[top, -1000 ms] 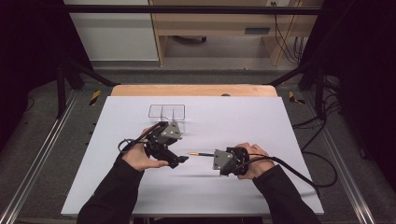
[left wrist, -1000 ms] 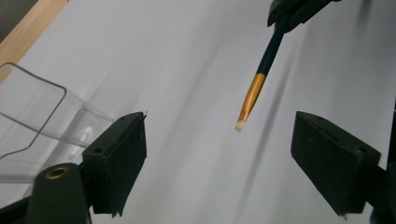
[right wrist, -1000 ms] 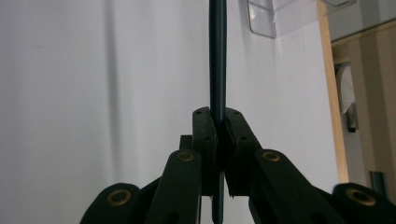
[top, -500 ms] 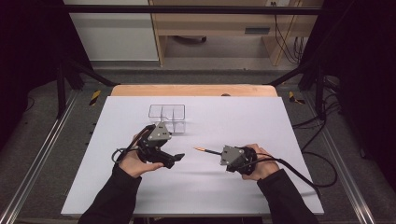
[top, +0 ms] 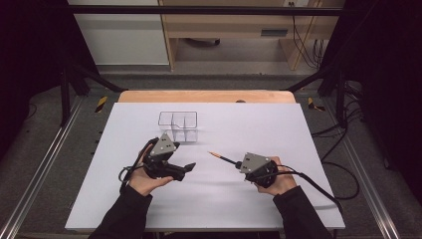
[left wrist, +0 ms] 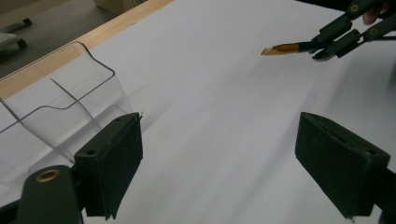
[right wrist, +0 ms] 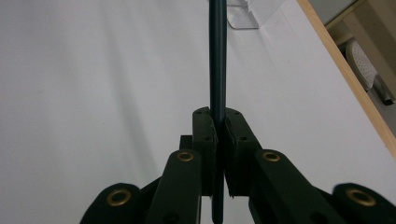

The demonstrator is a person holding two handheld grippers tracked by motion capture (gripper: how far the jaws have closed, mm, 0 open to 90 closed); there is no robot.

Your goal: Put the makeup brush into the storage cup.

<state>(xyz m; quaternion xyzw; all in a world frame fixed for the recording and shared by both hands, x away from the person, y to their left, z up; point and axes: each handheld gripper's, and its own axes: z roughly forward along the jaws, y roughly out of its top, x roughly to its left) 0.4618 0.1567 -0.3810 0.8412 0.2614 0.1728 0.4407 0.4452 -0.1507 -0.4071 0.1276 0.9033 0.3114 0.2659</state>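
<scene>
pencil: one dark pencil [top: 225, 158] with an orange tip is being carried just above the middle of the counter [top: 298, 149], pointing toward the far left corner, likely aimed at the box.
right gripper: its [top: 238, 164] fingers [right wrist: 205, 140] are pinching the pencil by its rear half, so the long front is sticking out free.
left gripper: its [top: 189, 167] fingers [left wrist: 112, 163] are standing spread with nothing between them, probably waiting to help.
box: one clear box [top: 178, 125] with three compartments is sitting nearer the far edge, left of centre, just beyond the left gripper.
count: two grippers, one pencil, one box.
</scene>
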